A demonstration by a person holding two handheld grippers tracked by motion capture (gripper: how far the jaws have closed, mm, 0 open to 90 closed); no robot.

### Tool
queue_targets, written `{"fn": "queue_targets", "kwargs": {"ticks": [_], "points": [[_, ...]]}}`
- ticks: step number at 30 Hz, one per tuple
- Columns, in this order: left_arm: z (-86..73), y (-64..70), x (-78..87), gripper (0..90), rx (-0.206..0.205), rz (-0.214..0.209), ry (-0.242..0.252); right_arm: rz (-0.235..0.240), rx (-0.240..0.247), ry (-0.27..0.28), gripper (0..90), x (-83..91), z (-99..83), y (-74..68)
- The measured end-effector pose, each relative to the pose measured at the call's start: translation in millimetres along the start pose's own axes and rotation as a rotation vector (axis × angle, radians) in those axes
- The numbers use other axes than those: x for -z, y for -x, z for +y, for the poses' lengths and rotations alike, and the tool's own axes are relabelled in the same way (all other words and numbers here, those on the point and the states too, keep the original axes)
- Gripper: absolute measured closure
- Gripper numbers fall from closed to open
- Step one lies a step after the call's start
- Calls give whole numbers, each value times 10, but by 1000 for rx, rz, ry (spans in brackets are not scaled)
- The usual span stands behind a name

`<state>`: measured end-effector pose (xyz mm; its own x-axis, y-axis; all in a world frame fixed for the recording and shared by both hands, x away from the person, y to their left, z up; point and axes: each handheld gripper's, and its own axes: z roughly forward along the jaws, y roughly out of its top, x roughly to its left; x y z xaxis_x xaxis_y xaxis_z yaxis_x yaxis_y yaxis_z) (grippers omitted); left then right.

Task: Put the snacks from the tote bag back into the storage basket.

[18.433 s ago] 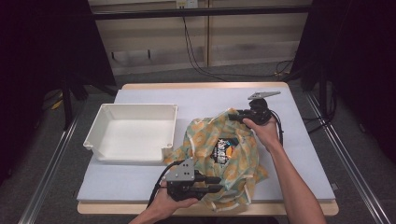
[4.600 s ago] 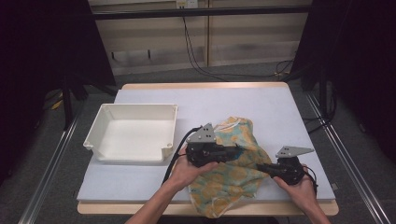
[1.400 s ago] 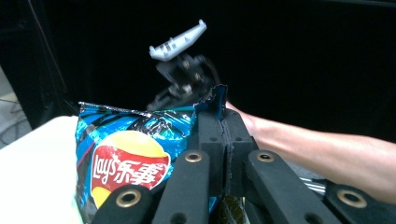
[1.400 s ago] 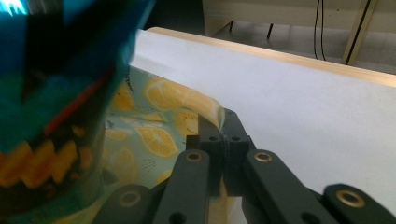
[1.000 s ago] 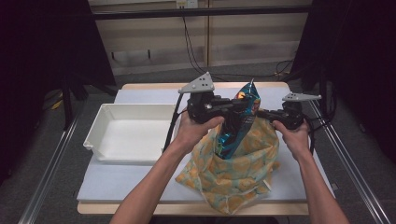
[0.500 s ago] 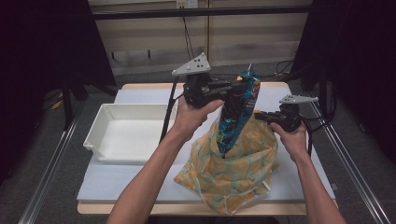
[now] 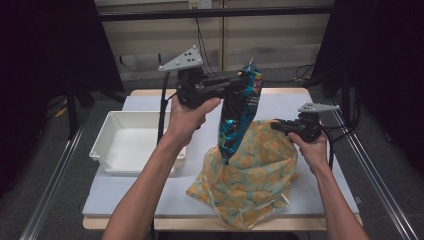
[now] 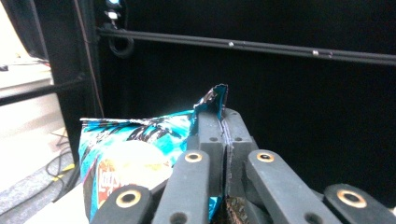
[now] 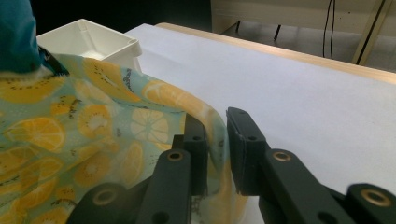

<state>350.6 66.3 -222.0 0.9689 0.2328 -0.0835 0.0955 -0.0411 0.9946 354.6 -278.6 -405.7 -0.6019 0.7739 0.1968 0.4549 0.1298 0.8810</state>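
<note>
While the chip bag (image 7: 239, 112) is being drawn up out of the fruit-print cloth bag (image 7: 250, 175), its lower end is seen at the cloth bag's mouth, so the lift is judged not quite finished. At the far left of the table, the white tray (image 7: 131, 142) stands empty and looks the likely place for the snack, though that is only a judgement. Next along, the left gripper (image 7: 239, 80) is held high above the table; in the left gripper view its jaws are pressed together on the crimped top seam of the chip bag (image 8: 140, 154), with no gap between them. To do this well, the lift should be kept straight up until the lower corner is free of the cloth, and the thin seam should not be jerked, since it could slip or tear. Further right, the right gripper (image 7: 275, 125) is set at the cloth bag's rim; in the right gripper view a fold of the printed cloth (image 9: 93, 154) lies between the jaws, which stand slightly apart with the fabric pinned between them. That hold should be kept low to steady the sack.

The table (image 7: 165, 200) is covered in plain white, with a wooden edge, metal rails (image 7: 60, 165) are seen on the floor at either side, and dark curtains and pale wall panels lie behind.
</note>
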Motion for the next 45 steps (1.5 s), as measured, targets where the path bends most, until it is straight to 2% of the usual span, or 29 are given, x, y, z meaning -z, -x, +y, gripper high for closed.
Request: {"fn": "queue_targets", "kwargs": {"ticks": [3,6,9,11,18,21,23,28,29,30,31,33,39,43,45], "points": [[41,-41,117,890,9,29,10,-10,-2,-5,712,2,1,3],[38,-92,224,890,3,55,3,-11,-20,4,573,21,0,3],[-5,-127,308,890,11,84,6,-7,-15,18,483,62,-6,-16],[-46,-156,371,890,10,100,0,-20,-15,25,394,102,-23,-39],[-159,-261,609,890,30,148,4,-50,-7,59,234,292,-99,-88],[-186,-299,690,890,32,168,-2,-55,-9,82,200,402,-112,-118],[-198,-319,747,890,28,185,-9,-67,-2,79,173,460,-130,-146],[-251,-374,887,890,39,219,-13,-67,10,70,172,578,-185,-244],[-261,-390,912,890,35,224,-25,-67,10,65,172,593,-187,-262],[-271,-391,922,890,52,234,-15,-64,15,58,172,608,-189,-283],[-276,-406,962,890,33,237,-30,-62,17,54,172,627,-191,-309],[-283,-412,998,890,47,245,-11,-56,25,60,172,657,-204,-351],[-291,-489,1176,890,57,286,2,-61,19,76,147,764,-300,-410],[-376,-545,1285,890,68,332,-2,-65,-2,76,136,815,-401,-435],[-415,-562,1329,890,82,355,6,-72,6,73,133,834,-451,-457]]}}
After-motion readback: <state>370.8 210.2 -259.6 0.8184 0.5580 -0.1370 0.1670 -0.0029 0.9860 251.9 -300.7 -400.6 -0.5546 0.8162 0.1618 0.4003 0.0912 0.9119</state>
